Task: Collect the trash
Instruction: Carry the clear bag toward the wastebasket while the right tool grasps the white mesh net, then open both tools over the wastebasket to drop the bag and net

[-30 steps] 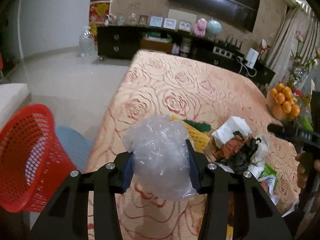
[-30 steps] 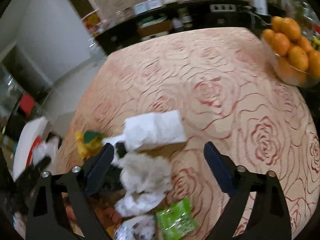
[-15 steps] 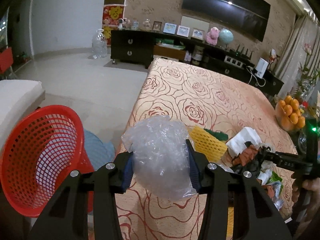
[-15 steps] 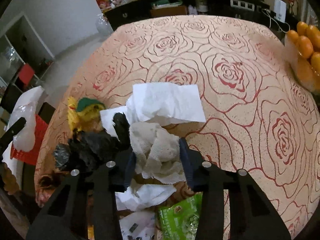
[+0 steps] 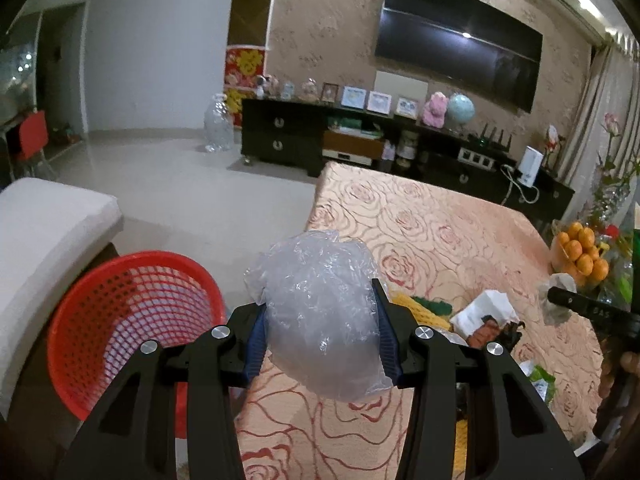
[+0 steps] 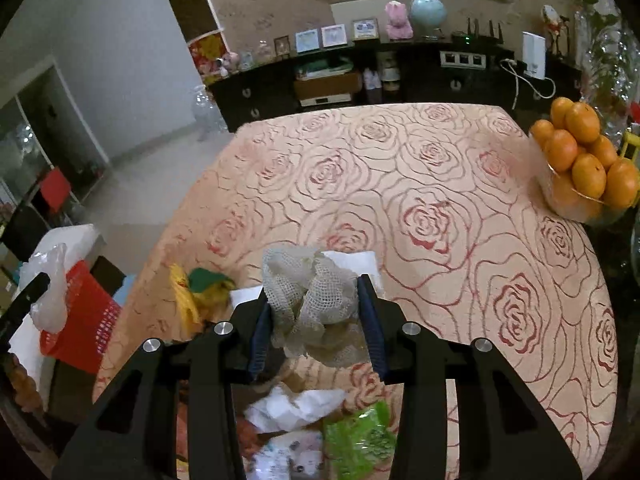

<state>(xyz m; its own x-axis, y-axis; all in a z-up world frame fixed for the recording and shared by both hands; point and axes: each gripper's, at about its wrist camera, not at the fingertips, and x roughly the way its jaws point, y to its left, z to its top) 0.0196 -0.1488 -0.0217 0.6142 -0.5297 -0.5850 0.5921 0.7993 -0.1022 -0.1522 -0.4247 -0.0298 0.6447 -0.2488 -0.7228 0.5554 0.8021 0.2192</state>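
My left gripper point(image 5: 322, 336) is shut on a crumpled clear plastic bag point(image 5: 320, 316), held above the table's left edge beside the red mesh basket point(image 5: 132, 320). My right gripper point(image 6: 316, 318) is shut on a beige mesh rag point(image 6: 312, 300), lifted a little over the trash pile. On the table below lie white tissue point(image 6: 292, 406), a green wrapper point(image 6: 360, 436), a yellow net with a green piece point(image 6: 200, 288) and white paper point(image 6: 352, 260). In the left wrist view the right gripper point(image 5: 560, 300) shows at the right with the rag in it.
A rose-patterned cloth covers the table point(image 6: 440, 200). A bowl of oranges point(image 6: 580, 168) stands at its right edge. A white cushioned seat point(image 5: 44, 232) sits behind the basket. A dark cabinet point(image 5: 288, 136) lines the far wall.
The right gripper closed on the beige mesh rag and raised it off the pile. The left gripper rose and swung toward the red basket, still holding the plastic bag.
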